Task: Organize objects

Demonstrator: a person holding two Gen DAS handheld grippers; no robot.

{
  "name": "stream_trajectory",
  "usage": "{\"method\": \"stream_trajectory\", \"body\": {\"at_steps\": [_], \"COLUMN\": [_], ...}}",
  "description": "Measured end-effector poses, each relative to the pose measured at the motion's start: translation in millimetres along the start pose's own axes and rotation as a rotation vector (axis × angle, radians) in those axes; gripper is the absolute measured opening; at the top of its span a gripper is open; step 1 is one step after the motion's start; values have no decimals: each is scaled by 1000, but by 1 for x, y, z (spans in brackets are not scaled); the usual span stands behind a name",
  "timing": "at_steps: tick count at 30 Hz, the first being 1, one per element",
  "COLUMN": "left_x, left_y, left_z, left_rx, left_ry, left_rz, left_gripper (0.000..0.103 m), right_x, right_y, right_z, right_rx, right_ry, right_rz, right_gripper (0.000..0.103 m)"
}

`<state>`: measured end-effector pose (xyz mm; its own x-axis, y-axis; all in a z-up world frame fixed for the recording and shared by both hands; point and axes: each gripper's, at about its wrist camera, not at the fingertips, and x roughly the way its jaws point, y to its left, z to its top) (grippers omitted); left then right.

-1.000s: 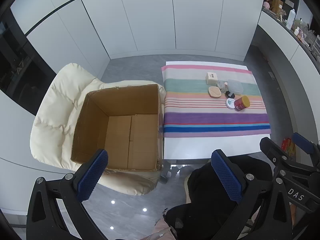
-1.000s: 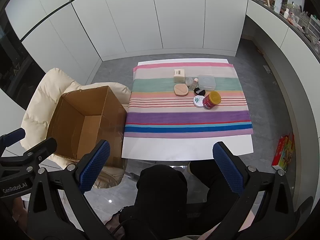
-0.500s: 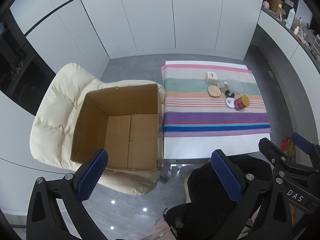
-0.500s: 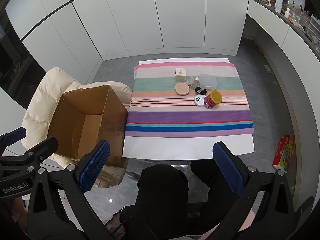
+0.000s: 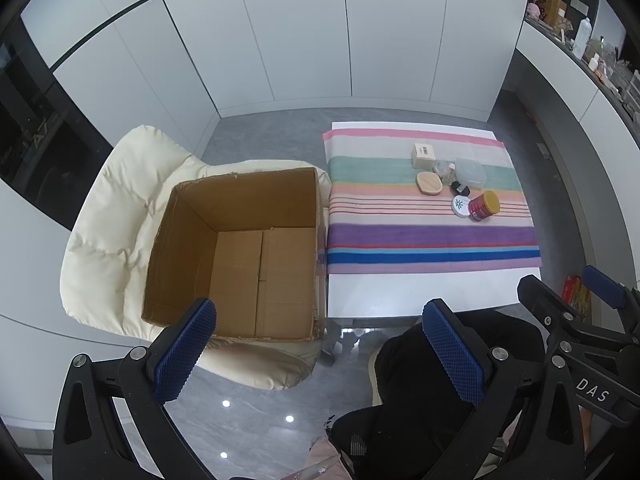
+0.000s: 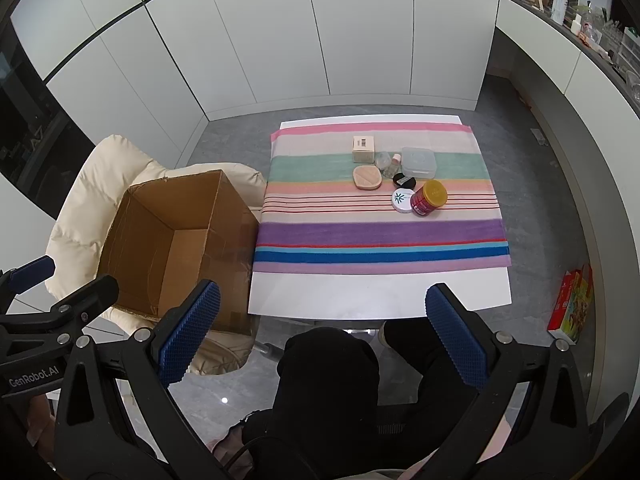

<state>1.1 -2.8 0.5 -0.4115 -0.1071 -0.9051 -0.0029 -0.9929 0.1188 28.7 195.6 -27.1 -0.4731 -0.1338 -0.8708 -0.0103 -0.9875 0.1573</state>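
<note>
Both grippers hang high above the scene, fingers spread wide and holding nothing: the left gripper [image 5: 320, 354] over an empty cardboard box [image 5: 240, 256] set on a cream chair [image 5: 116, 216], the right gripper [image 6: 324, 344] facing the white table [image 6: 380, 292]. The items to be sorted, among them a red jar [image 6: 429, 198], a white tin [image 6: 402, 201] and a small carton [image 6: 363, 149], sit clustered on the striped cloth [image 6: 380, 236], well out of reach. The box stands just beside the table, apparently ready to receive them.
</note>
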Motion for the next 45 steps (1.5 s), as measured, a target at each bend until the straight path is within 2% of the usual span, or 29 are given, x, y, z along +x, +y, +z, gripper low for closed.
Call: {"method": "stream_trajectory", "body": {"at_steps": [8, 11, 17, 23, 38, 41, 45], "left_x": [-9, -9, -14, -18, 1, 8, 23], "left_y": [-3, -6, -30, -66, -163, -177, -191], "left_z": [1, 1, -1, -2, 8, 14, 20], "left_rx": [-4, -34, -4, 32, 95, 69, 85], "left_ry": [-19, -13, -17, -22, 13, -11, -41], "left_rz": [16, -2, 12, 1, -61, -100, -107], "left_gripper": [103, 103, 103, 103, 103, 103, 103], "right_x": [-4, -6, -11, -18, -18, -10, 6], "right_y": [-5, -7, -24, -52, -161, -175, -194], "right_z": [4, 4, 3, -1, -8, -8, -7], "right_rx": [-9, -7, -13, 1, 85, 91, 103], "right_ry": [-1, -3, -12, -26, -34, -22, 8], "right_rz": [8, 11, 3, -5, -74, -79, -45], "right_gripper": [103, 103, 103, 103, 103, 103, 103]}}
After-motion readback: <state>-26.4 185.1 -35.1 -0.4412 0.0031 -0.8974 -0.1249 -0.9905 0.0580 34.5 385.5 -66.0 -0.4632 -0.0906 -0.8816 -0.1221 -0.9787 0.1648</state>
